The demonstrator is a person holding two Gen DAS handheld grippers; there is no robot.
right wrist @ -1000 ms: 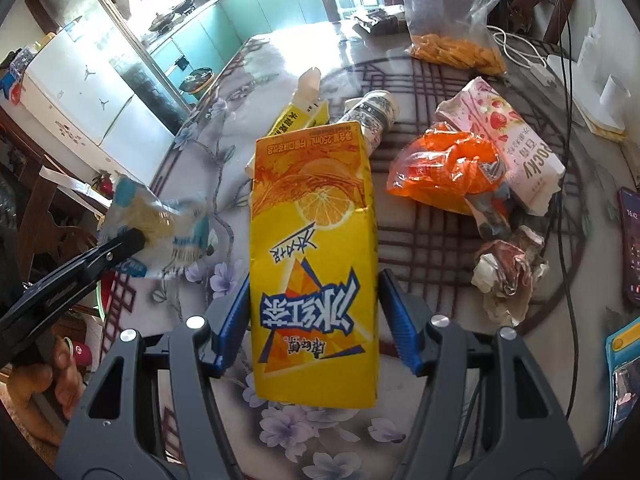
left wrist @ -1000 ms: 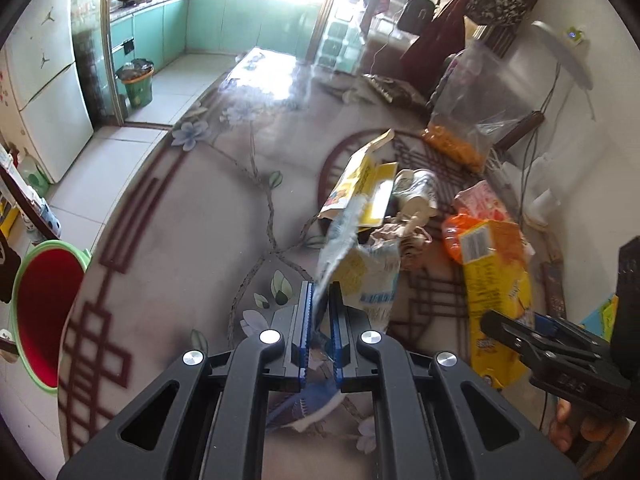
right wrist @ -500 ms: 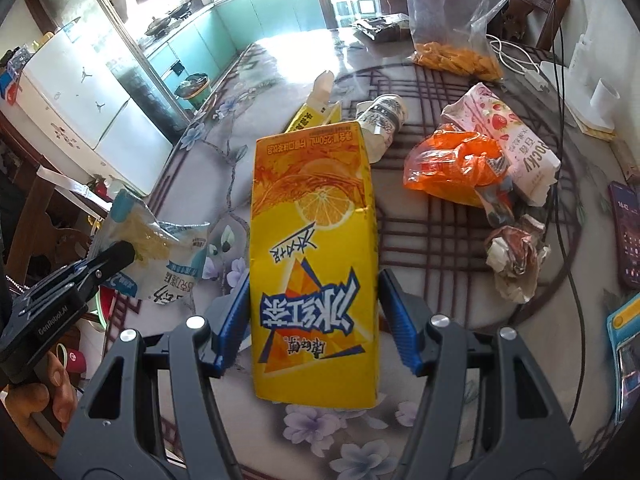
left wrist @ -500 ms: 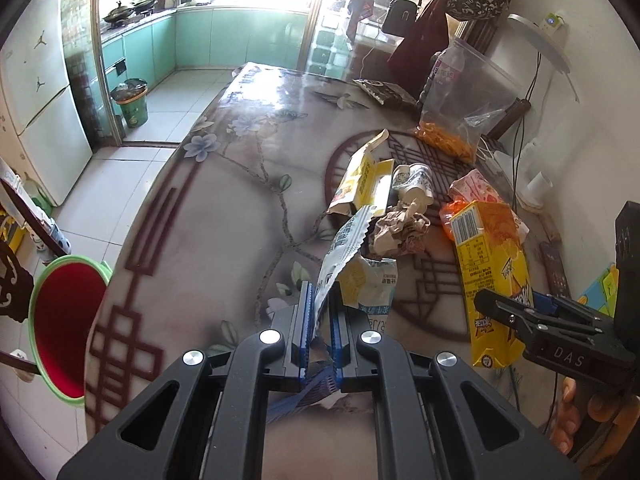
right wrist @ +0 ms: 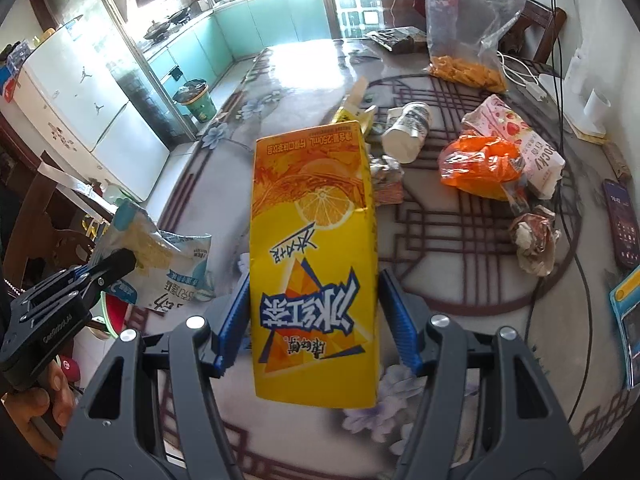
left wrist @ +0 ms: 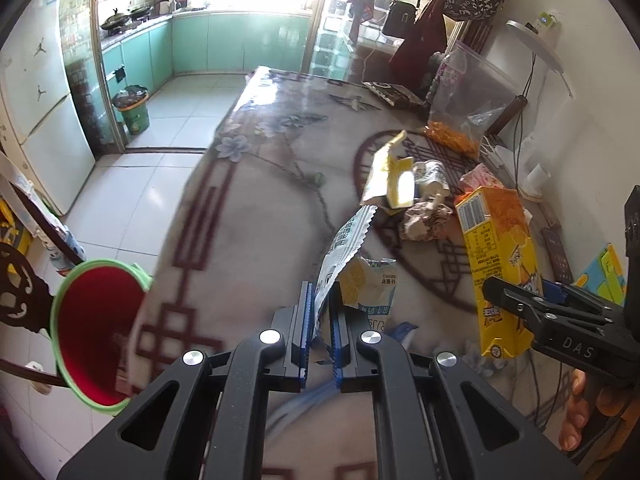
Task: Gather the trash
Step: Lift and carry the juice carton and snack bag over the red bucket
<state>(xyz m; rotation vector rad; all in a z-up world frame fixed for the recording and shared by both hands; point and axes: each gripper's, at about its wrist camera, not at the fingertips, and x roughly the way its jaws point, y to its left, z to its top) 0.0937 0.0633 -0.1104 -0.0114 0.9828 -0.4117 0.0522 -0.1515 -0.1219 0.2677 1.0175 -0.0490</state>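
Yellow juice carton [right wrist: 314, 256], upright, is clamped in the right tool [right wrist: 314, 316]; the left tool [left wrist: 320, 332] pinches a snack wrapper [left wrist: 352, 268]. The red bin [left wrist: 96, 332] (green-rimmed) sits below the desk [left wrist: 256, 208] edge, nearer the left tool.

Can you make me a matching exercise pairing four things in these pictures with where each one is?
Things:
1. yellow iced tea carton
2. blue and white snack wrapper
3. red bin with green rim
4. crumpled orange bag

Places:
A. on the floor beside the table
B. lying on the table
C. in the right hand-held gripper
D. in the left hand-held gripper

Pairs: 1-C, 2-D, 3-A, 4-B
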